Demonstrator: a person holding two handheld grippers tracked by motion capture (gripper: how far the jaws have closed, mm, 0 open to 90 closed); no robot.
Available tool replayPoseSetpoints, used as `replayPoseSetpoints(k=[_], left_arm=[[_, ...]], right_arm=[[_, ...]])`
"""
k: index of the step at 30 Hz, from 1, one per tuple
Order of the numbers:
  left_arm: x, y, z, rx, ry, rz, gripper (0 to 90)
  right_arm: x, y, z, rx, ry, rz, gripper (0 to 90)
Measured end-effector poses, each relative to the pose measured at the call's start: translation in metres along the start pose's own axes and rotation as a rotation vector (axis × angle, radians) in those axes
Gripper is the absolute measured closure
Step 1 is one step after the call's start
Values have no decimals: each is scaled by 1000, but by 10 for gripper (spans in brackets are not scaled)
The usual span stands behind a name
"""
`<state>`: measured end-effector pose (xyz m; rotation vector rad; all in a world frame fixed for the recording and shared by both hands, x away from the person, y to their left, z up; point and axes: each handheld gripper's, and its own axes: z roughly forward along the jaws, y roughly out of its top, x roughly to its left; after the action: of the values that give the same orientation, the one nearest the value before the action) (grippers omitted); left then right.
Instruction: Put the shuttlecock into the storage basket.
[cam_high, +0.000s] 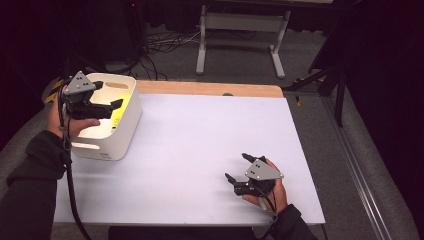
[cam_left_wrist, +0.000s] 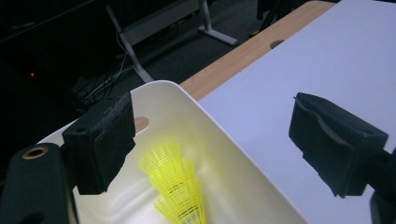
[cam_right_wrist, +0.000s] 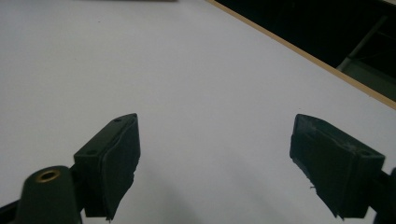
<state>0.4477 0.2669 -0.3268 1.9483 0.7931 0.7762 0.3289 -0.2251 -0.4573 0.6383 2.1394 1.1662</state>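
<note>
A white plastic bin stands at the table's left edge. Inside it lie yellow mesh shuttlecocks, nested into one another. My left gripper hovers over the bin's opening, held by a hand in a dark sleeve. In the left gripper view, the left gripper is open with nothing between its pads; the shuttlecocks lie below it, near the bin wall. My right gripper rests low over the white table near its front right. In its own view the right gripper is open, with bare table between the jaws.
The white tabletop has a wooden strip along its far edge. Beyond it, on the dark floor, stand a white desk frame and loose cables. A metal rail runs along the right.
</note>
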Motion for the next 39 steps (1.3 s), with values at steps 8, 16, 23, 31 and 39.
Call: replayPoseSetpoints(k=[8,16,23,31,39], left_arm=[[-16,0,-8,-39,-18,23,142],[-25,-2,-11,-76,-38,30,124],[-32,-4,-12,-90,-46,34,96],[-41,-9,-13,-97,-75,26,58],[-56,-17,-13,-128,-90,44,45]], right_arm=[[0,1,-1,-7,-4,-1,172],[-1,1,-2,-8,-6,1,171],[-1,1,-3,-9,-8,0,171],[0,2,-3,-12,-11,2,171],[0,2,-4,-13,-10,1,171]])
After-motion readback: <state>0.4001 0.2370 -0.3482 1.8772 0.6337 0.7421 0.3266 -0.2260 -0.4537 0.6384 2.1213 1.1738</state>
